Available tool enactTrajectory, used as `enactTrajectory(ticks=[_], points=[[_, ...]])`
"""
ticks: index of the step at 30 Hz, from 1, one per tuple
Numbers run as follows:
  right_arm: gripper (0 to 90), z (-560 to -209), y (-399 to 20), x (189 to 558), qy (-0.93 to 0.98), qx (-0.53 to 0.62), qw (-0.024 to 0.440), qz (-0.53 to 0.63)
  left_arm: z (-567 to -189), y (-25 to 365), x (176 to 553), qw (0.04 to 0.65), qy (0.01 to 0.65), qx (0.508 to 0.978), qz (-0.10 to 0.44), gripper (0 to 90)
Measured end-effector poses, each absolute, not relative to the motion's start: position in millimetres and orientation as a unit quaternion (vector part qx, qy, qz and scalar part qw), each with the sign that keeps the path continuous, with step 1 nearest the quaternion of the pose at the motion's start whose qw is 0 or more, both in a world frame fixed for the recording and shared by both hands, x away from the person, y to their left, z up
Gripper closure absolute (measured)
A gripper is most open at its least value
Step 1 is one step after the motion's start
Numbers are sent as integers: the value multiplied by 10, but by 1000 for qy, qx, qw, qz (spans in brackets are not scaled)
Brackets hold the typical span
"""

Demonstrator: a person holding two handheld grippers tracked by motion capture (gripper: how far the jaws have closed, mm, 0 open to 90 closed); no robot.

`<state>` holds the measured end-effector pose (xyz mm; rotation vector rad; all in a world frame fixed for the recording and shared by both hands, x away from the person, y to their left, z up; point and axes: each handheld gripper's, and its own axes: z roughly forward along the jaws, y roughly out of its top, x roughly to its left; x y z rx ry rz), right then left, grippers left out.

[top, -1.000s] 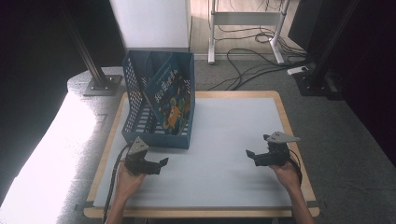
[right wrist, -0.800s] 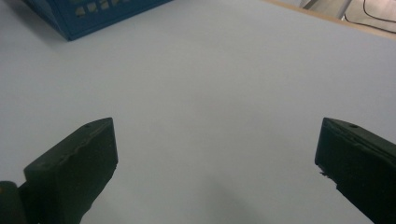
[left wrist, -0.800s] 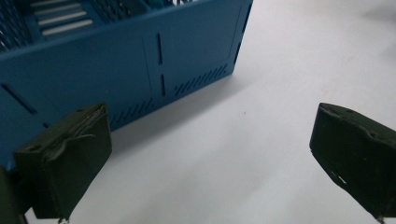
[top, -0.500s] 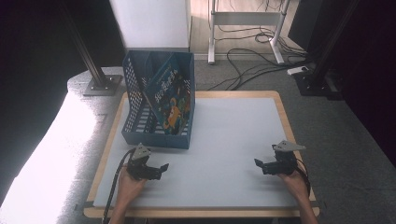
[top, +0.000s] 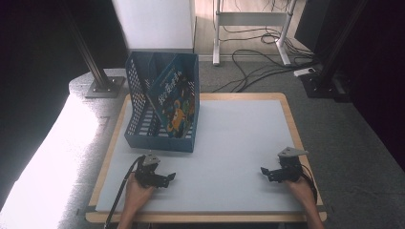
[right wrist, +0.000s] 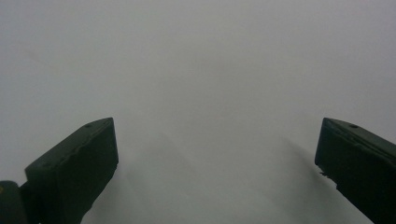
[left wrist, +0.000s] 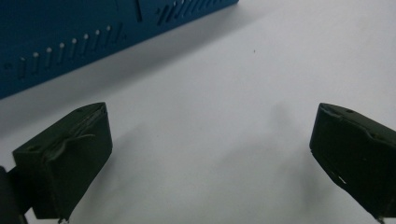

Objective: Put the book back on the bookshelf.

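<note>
- High view: both grippers sit low near the person's edge of the white table mat (top: 239, 143). The left gripper (top: 168, 177) is just short of the blue file basket (top: 162, 140), and the right gripper (top: 265, 171) is well apart on the other side. The basket stands at the far left of the mat with a picture book (top: 174, 98) leaning inside it, tilted. Looks to me like nothing's in hand yet, a rest or ready pose.
- Left gripper view: jaws spread wide with bare mat between them, and the basket's perforated wall (left wrist: 70, 42) runs across the top left, near but not touching.
- Right gripper view: jaws wide too, nothing between them, just plain mat.
- My guess for the next move: the left one has to lift and go forward over the basket's front wall to reach the book, staying wide until it straddles the cover's edge.
</note>
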<state>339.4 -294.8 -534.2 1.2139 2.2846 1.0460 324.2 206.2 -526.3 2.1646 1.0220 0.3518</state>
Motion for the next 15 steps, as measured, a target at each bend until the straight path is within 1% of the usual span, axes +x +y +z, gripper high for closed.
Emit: enactTrajectory(ticks=[2,4,5,15], points=[[0,-5354,-2936,3418,811,433,167,357,-5278,2020,3260,332,395,846,134,0],[0,-5359,-2915,3417,813,433,172,349,-5283,1988,3249,321,391,850,146,0],[0,-5362,-2903,3412,815,430,178,346,-5285,1995,3256,323,393,849,142,0],[0,-5368,-2904,3404,813,431,178,348,-5284,1988,3249,319,394,850,145,0]])
